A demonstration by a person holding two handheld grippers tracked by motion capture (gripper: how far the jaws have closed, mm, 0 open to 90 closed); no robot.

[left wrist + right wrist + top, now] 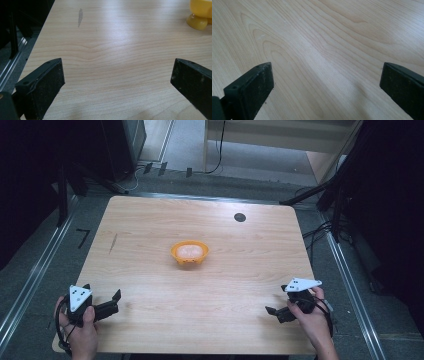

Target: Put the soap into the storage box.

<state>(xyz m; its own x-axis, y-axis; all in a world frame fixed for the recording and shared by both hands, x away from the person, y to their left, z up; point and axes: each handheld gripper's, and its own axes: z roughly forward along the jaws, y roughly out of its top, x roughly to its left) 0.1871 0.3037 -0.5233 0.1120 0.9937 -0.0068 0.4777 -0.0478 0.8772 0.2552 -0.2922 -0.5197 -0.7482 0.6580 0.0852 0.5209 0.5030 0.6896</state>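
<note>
We are holding both hand-held grippers, left (103,296) and right (276,302), released near the worktop's (150,270) front corners; reaching carelessly risks tipping the orange bowl (189,253).

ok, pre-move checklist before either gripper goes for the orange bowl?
1. Left gripper open, nothing between the jaws: ok.
2. Right gripper open, nothing between the jaws: ok.
3. Orange bowl upright at mid-table, apart from both grippers: ok.
4. Table bare between each gripper and the bowl: ok.
5. What the pale contents of the bowl are: cannot tell.
6. Bowl in the left gripper view, at its top right edge: ok.
</note>
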